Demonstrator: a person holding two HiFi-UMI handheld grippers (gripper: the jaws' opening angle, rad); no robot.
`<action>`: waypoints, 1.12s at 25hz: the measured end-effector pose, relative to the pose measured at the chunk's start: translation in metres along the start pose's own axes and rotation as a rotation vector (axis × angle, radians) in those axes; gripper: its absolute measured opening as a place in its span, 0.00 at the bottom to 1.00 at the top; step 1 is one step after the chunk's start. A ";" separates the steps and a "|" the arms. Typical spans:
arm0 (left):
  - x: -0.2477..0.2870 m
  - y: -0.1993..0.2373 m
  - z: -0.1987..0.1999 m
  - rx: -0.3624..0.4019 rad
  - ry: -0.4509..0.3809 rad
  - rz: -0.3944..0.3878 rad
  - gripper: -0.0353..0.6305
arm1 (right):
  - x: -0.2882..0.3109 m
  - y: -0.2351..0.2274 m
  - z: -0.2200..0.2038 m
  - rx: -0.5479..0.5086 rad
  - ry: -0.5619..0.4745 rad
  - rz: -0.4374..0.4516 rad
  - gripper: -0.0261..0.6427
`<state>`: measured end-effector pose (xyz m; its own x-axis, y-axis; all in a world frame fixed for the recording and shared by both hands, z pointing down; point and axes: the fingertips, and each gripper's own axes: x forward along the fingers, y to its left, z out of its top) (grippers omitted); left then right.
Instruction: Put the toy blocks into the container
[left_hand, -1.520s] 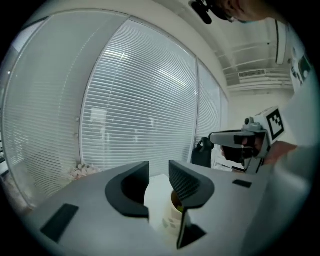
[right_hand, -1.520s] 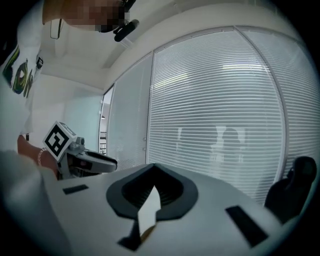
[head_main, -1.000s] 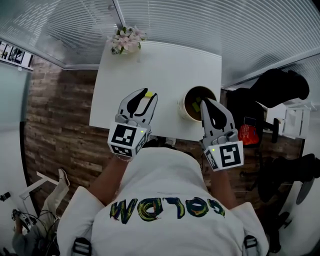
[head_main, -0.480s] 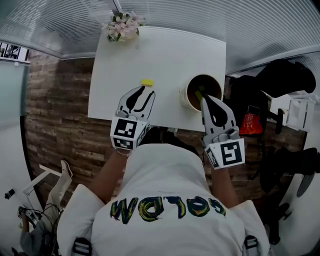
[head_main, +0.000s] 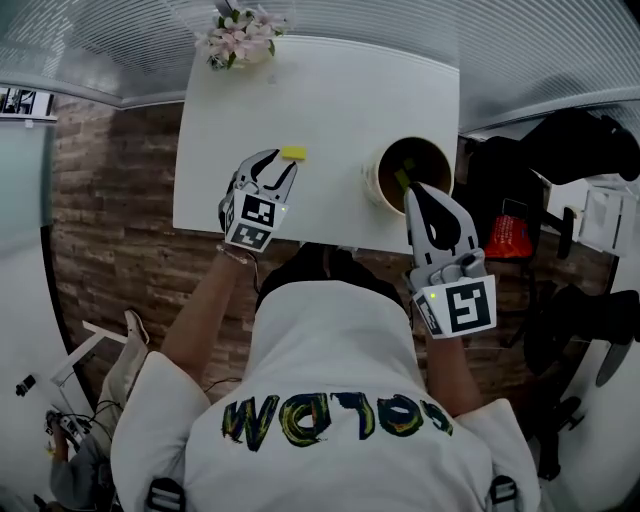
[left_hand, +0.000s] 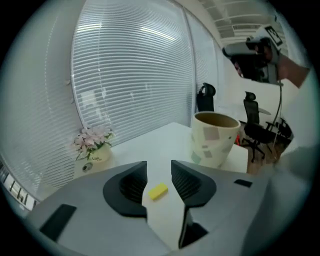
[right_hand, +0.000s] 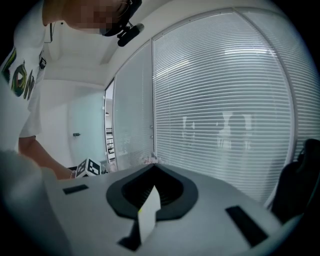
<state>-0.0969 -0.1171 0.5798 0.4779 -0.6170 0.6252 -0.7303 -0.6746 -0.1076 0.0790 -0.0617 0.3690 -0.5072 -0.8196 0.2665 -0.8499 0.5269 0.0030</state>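
A small yellow block (head_main: 293, 153) lies flat on the white table (head_main: 330, 100). My left gripper (head_main: 279, 165) is low over the table just behind it. In the left gripper view the yellow block (left_hand: 158, 191) shows in the gap between the two dark jaws. The left gripper (left_hand: 159, 164) is opening and its pads do not touch the block. The container, a pale patterned cup (head_main: 412, 172), stands to the right with something green inside; the left gripper view shows the cup (left_hand: 214, 137) upright. My right gripper (head_main: 413, 190) hovers at the cup's near rim, jaws together and nothing seen between them (right_hand: 152, 167).
A small pot of pink flowers (head_main: 235, 35) stands at the table's far left corner, and the flowers (left_hand: 93, 145) also appear in the left gripper view. Window blinds run behind the table. Black office chairs (head_main: 560, 160) and a red thing (head_main: 508, 235) are on the floor to the right.
My left gripper has dropped lower toward the table and its jaws have spread. The yellow block now lies just off its tips. The right gripper has stayed by the cup.
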 end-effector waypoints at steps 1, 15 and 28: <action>0.008 0.000 -0.009 0.039 0.027 -0.014 0.30 | 0.001 -0.001 -0.002 0.003 0.003 0.000 0.05; 0.101 0.001 -0.103 0.594 0.378 -0.285 0.35 | 0.011 -0.009 -0.037 0.061 0.064 -0.014 0.05; 0.127 0.000 -0.135 0.730 0.564 -0.497 0.30 | 0.014 -0.013 -0.056 0.092 0.102 -0.021 0.05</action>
<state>-0.1026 -0.1409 0.7636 0.2091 -0.0519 0.9765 0.0479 -0.9968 -0.0632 0.0911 -0.0671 0.4265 -0.4759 -0.8005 0.3642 -0.8721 0.4830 -0.0780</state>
